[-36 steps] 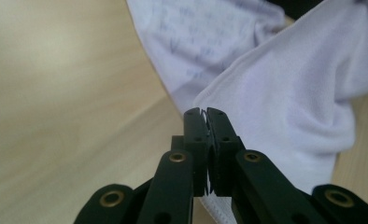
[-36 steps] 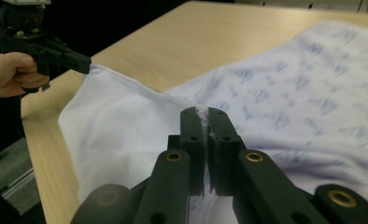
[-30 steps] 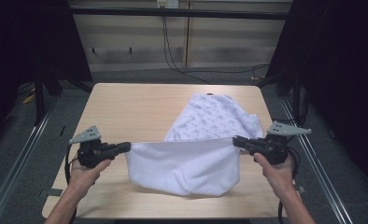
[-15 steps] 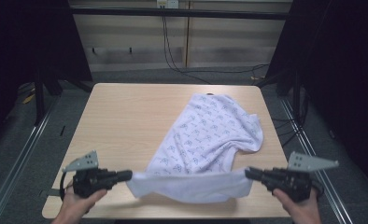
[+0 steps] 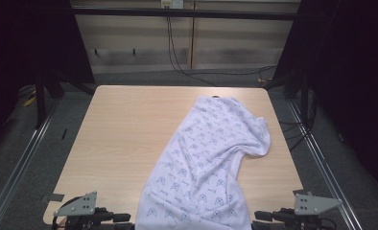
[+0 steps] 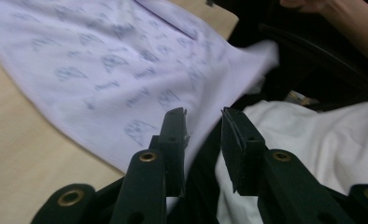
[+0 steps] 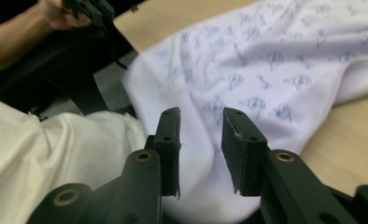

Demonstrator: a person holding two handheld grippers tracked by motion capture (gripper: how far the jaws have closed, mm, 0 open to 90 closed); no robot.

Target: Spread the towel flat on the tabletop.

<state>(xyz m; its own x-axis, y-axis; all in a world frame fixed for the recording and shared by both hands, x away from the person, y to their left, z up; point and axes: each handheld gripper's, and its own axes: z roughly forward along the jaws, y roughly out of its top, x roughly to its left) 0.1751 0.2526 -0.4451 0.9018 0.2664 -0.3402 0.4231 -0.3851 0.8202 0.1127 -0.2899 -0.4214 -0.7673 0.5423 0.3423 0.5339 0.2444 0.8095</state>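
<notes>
High view | 1 printed cloth (image 5: 201,167) | 1 table (image 5: 124,124) | 2 grippers, seemingly empty

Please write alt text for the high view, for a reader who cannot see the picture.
A white cloth with a blue pattern lies diagonally on a light wooden table, its near end hanging over the front edge. The left gripper and right gripper sit low at that edge, either side of the cloth.

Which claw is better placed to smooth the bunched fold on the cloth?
Right, probably. The bunched fold lies on the cloth's right side, nearer the right claw than the left claw. Both are open.
</notes>
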